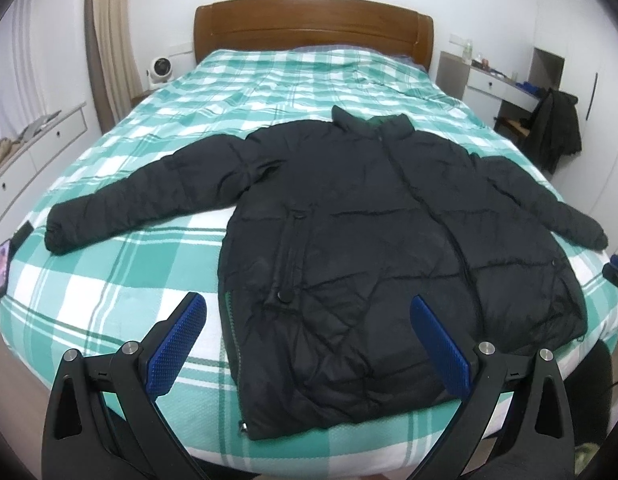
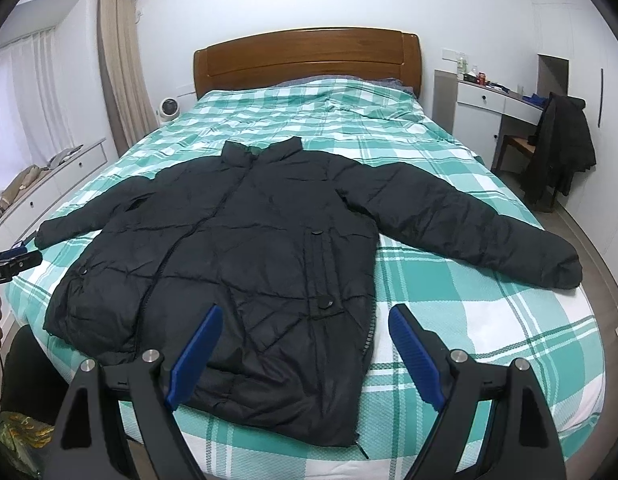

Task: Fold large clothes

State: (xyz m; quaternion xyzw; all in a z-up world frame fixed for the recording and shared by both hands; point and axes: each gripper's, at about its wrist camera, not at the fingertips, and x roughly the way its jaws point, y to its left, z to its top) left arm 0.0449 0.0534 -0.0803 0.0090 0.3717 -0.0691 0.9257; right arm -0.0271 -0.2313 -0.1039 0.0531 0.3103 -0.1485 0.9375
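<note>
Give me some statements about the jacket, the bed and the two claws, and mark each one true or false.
1. The black jacket lies spread flat with both sleeves stretched out. True.
2. The left claw is clamped on the jacket's hem. False: it is open, and nothing is pinched between its pads.
3. The bed cover is plain white. False: it is green and white checked.
4. The right claw is open. True.
5. A second dark garment hangs by the desk. True.
</note>
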